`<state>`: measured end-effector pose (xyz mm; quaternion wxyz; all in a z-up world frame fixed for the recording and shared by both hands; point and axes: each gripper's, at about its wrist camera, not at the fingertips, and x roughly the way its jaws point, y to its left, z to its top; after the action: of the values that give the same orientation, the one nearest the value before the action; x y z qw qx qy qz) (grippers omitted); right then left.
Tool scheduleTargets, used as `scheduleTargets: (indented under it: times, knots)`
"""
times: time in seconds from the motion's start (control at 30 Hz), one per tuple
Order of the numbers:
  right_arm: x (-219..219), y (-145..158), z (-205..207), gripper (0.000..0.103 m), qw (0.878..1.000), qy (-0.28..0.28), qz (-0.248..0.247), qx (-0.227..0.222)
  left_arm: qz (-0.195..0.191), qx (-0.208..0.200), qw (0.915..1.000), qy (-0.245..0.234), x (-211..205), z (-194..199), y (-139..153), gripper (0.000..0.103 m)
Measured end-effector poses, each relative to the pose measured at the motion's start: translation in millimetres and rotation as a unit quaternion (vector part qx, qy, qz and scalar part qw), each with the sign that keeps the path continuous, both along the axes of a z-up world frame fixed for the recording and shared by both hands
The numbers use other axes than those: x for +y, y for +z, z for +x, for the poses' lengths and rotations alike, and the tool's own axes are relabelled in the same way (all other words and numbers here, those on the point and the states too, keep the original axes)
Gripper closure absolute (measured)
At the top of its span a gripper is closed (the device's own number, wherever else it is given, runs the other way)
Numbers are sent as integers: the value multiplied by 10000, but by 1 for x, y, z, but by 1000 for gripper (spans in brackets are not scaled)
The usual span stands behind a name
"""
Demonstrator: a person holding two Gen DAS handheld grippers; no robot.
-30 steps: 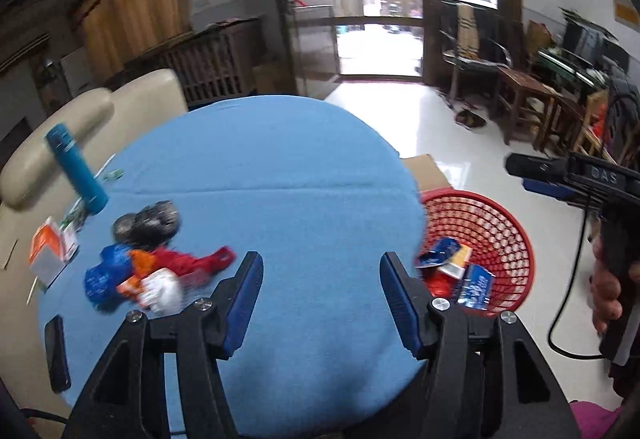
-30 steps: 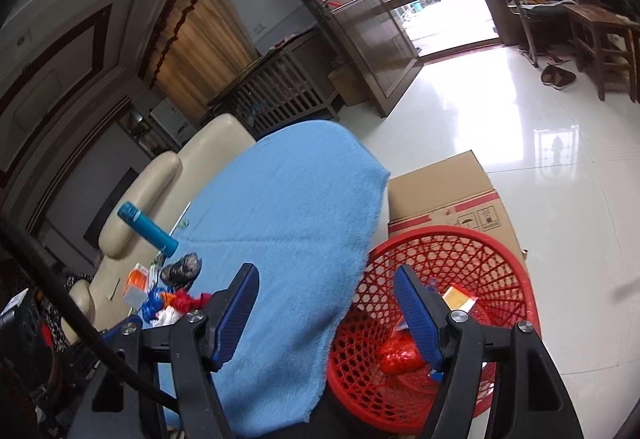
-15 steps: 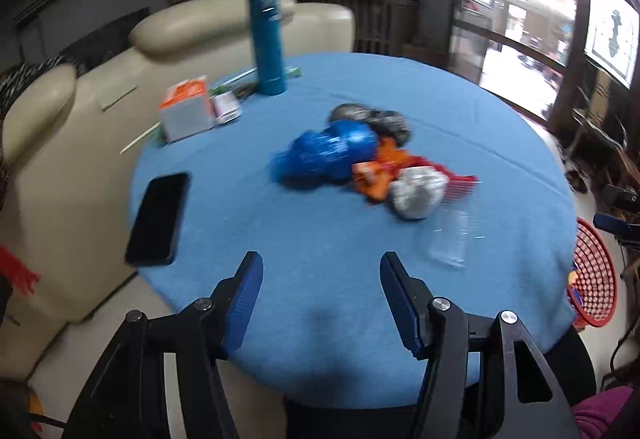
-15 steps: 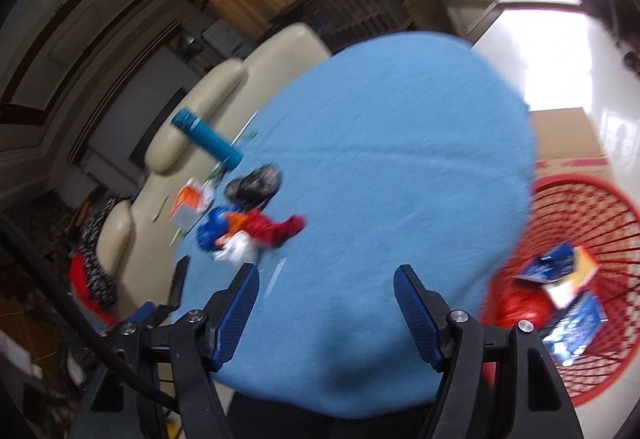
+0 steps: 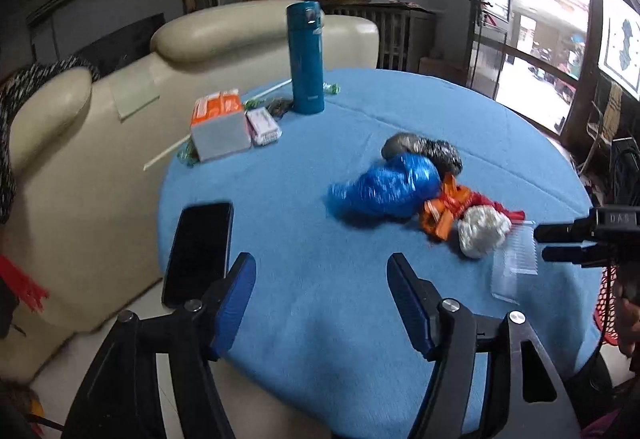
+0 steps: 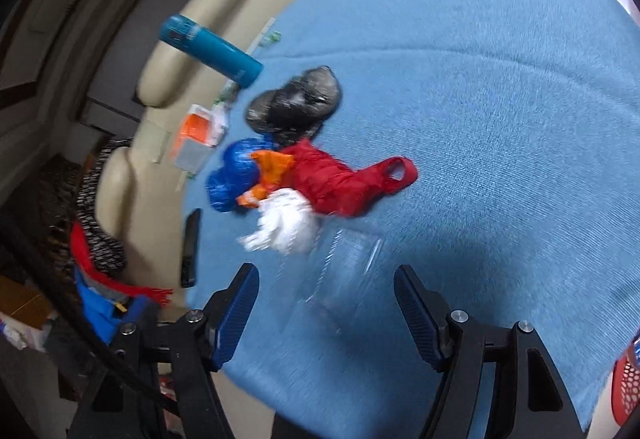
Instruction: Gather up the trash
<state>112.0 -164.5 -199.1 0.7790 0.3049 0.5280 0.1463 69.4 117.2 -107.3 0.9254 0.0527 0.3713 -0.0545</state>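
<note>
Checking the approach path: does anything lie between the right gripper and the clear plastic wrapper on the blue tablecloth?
Nothing visible does. The right gripper is open and empty, with the clear plastic wrapper lying just ahead of it; the white crumpled wad sits beyond, not in the way.

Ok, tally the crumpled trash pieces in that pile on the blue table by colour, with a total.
Blue plastic bag: 1
Black plastic bag: 1
Orange wrapper: 1
Red plastic bag: 1
White wad: 1
Clear plastic packaging: 1
Total: 6

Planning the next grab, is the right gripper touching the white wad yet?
Apart. The right wrist view shows the open right gripper short of the white wad, blue cloth between.
</note>
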Motion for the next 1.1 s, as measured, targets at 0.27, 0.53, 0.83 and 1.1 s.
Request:
scheduleTargets:
  times: [0.27,0.53,0.83,1.1]
  knots:
    - [19,-6,7,30,9986,137,-434,255,-393,296,9975,-509,-25,85,-13,29]
    - [40,11,-3,30,9869,305,-1547,-330,-673,778,9933,-530,-49,143,-35,29]
    - [18,19,-26,30,9792,285,-1825,-838,-906,1188,9867,-649,-64,155,-43,48]
    - [-70,11,-54,30,9818,-840,-1628,-510,-1042,1372,9812,-864,-65,137,-49,52]
